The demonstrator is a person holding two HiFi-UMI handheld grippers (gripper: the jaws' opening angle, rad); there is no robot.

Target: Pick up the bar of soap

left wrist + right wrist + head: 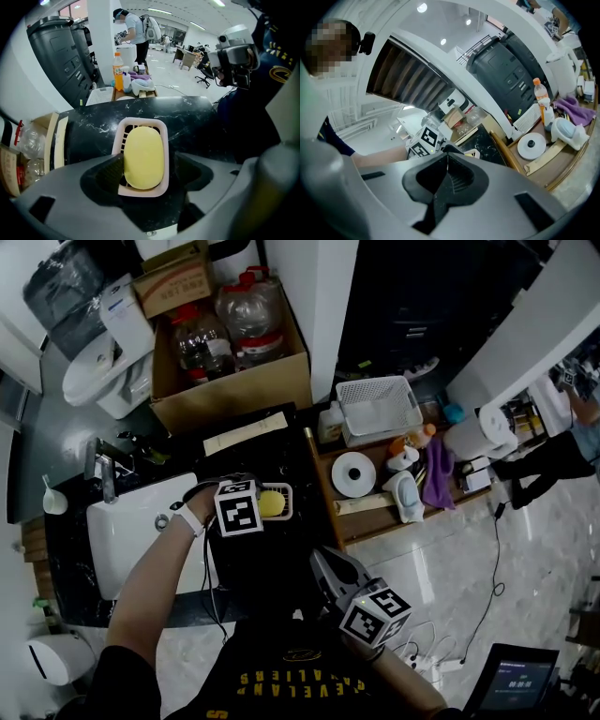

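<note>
Head view: left gripper (pixel 255 507) points steeply down over the yellow oval bar of soap (pixel 273 503), which lies in a pale pink slotted soap dish (pixel 287 489).
Left gripper view: jaws wide, nothing gripped; soap lies between the pads, long axis along the jaws.
Right gripper view: right gripper (pixel 446 161) closed, empty, farther off.
</note>
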